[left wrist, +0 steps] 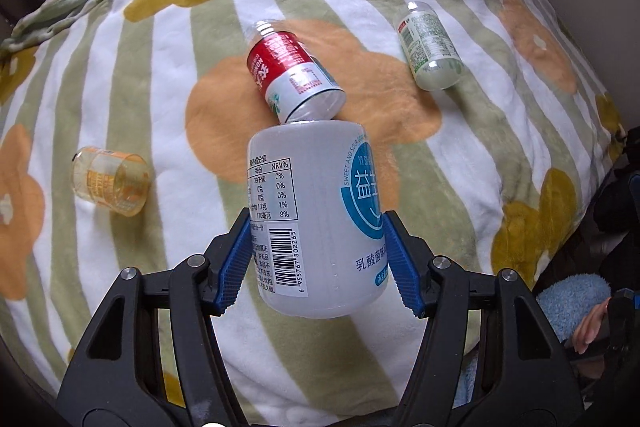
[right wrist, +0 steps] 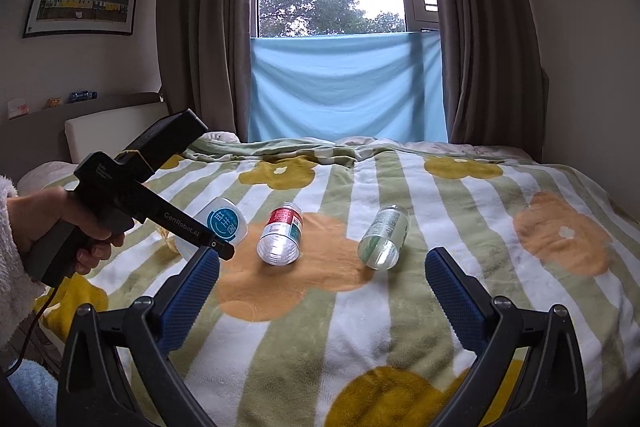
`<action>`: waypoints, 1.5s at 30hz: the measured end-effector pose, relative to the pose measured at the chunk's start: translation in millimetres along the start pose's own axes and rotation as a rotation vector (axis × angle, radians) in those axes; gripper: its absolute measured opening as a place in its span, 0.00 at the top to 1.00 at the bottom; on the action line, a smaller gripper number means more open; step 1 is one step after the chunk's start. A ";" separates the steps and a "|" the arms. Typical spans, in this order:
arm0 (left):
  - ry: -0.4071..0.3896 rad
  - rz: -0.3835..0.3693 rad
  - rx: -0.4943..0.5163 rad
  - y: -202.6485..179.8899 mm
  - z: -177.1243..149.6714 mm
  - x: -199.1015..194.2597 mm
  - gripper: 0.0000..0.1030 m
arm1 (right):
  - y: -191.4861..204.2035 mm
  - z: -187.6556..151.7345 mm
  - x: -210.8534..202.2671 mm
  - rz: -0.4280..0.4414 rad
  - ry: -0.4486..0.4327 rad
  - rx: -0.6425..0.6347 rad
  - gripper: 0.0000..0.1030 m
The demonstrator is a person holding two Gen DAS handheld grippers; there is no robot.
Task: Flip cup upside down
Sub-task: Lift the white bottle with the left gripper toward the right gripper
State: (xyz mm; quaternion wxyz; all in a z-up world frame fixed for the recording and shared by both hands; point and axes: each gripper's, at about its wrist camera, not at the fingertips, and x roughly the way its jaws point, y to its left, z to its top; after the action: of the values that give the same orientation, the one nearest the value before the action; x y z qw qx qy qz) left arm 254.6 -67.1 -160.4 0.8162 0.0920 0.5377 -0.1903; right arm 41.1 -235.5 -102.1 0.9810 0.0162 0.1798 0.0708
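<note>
White plastic of the cup [left wrist: 320,219], a cut-down bottle with a blue round label and a printed nutrition panel, is seen between the blue pads of the left tongs [left wrist: 318,259], which are closed about its lower body; whether it is lifted or resting on the bed [left wrist: 500,155] cannot be told. It is judged light, thin-walled and smooth, likely to dent or slip if squeezed hard, so hold is best taken across the middle of its body, where the ribbed pads now bear. Just ahead of the left tongs, touching or nearly touching the cup's far end, a red-labelled bottle [left wrist: 292,71] is lying on its side; a green-labelled bottle [left wrist: 430,47] lies further ahead and to the right, and a yellow cup [left wrist: 110,181] well off to the left. The right tongs [right wrist: 320,291] are held wide apart with nothing between them, above the striped flowered blanket, well short of the bottles. From the right wrist view the cup is partly covered by the left tool's black body, and its open end cannot be made out in either view, so which way up it stands is uncertain.
</note>
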 end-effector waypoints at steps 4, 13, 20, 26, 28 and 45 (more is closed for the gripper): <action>0.018 -0.007 0.003 -14.2 -24.4 3.0 0.42 | -1.1 -5.9 2.2 0.016 0.032 0.005 0.00; 0.090 -0.004 -0.014 -33.2 -49.5 42.4 0.42 | -3.6 -12.9 6.0 0.040 0.072 0.028 0.00; 0.085 0.018 -0.036 -32.3 -53.0 53.5 0.40 | -3.7 -13.9 4.2 0.044 0.073 0.045 0.00; 0.040 0.104 0.018 -41.6 -52.0 41.3 0.00 | -1.5 -13.5 1.6 0.047 0.064 0.041 0.00; 0.018 0.109 0.009 -41.1 -53.1 30.1 0.00 | -2.7 -13.8 2.2 0.046 0.065 0.042 0.00; -0.201 0.206 -0.174 -13.4 -134.4 -93.5 0.00 | 13.4 36.2 47.7 0.158 0.364 0.050 0.00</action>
State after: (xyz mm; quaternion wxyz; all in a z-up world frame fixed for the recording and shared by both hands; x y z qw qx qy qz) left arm 103.2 -11.8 -128.7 0.8860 0.0559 0.4555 -0.0663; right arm 96.3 -215.6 -84.2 0.9231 0.0414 0.3540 0.1447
